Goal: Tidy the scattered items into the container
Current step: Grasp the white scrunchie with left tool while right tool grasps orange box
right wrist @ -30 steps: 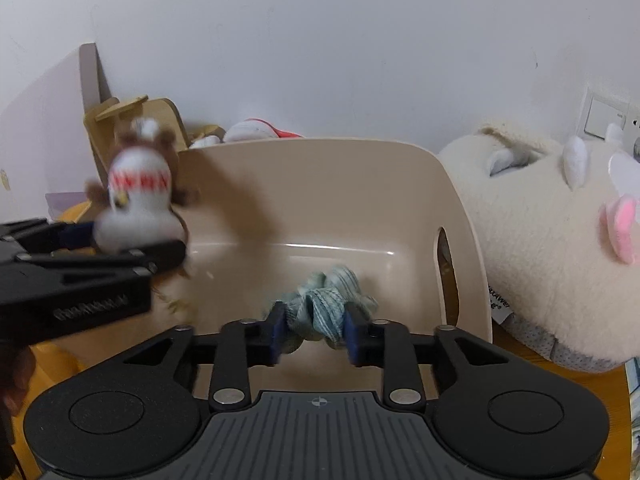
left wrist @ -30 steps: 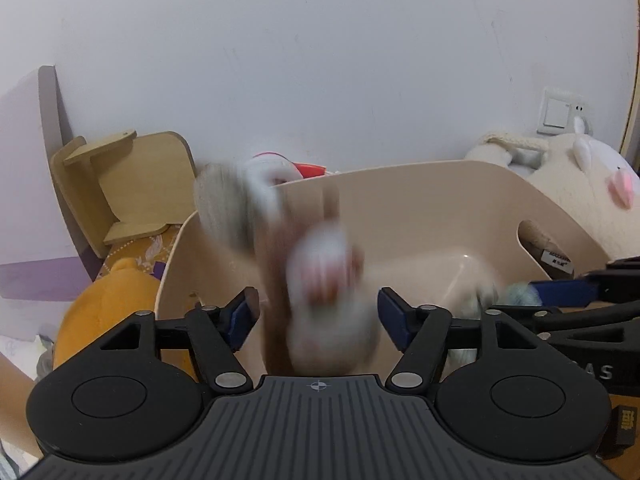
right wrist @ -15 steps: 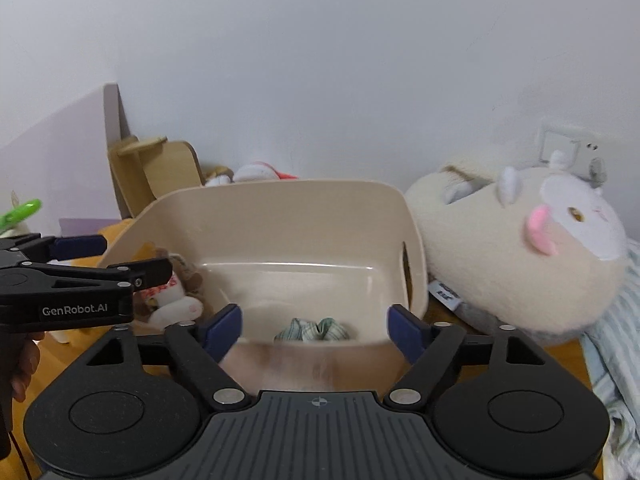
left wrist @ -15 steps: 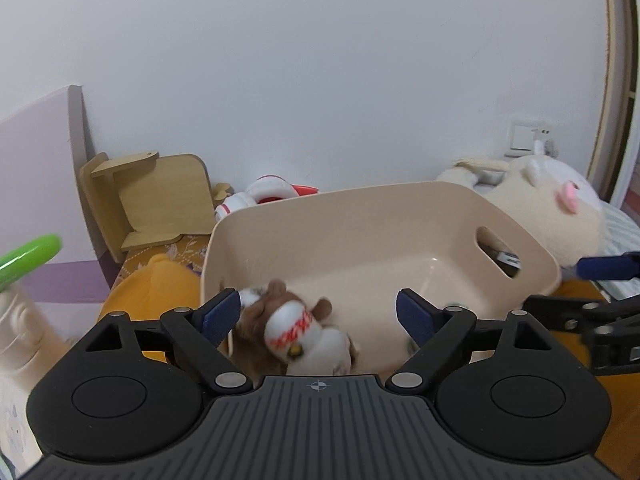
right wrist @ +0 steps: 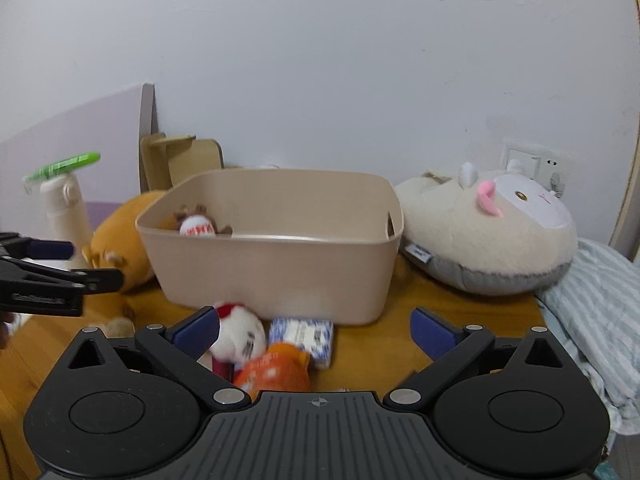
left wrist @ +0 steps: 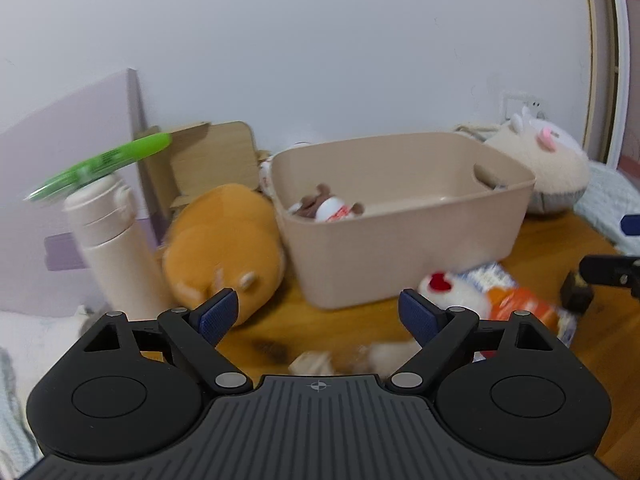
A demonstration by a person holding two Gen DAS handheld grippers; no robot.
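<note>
The beige bin (left wrist: pixel 400 240) (right wrist: pixel 272 272) stands on the wooden table. A brown-and-white plush (left wrist: pixel 328 208) (right wrist: pixel 198 226) lies inside at its left end. In front of the bin lie a white plush with red trim (right wrist: pixel 238 332) (left wrist: pixel 444 292), a blue-white packet (right wrist: pixel 302 336) and an orange packet (right wrist: pixel 276 368) (left wrist: pixel 524 304). My left gripper (left wrist: pixel 318 312) hangs open and empty, back from the bin. My right gripper (right wrist: pixel 314 330) is opening wide above the packets, with nothing pressed between its pads.
An orange plush (left wrist: pixel 224 244) and a cream bottle (left wrist: pixel 112 240) with a green stick (left wrist: pixel 100 164) on it stand left of the bin. A big cream plush (right wrist: pixel 492 236) and striped cloth (right wrist: pixel 592 312) are on the right. A wooden stand (left wrist: pixel 216 160) is behind.
Both grippers have pulled back from the bin. The left let go of the brown-and-white plush, which now lies in the bin. The right released a green striped fabric piece there and opened wide.
</note>
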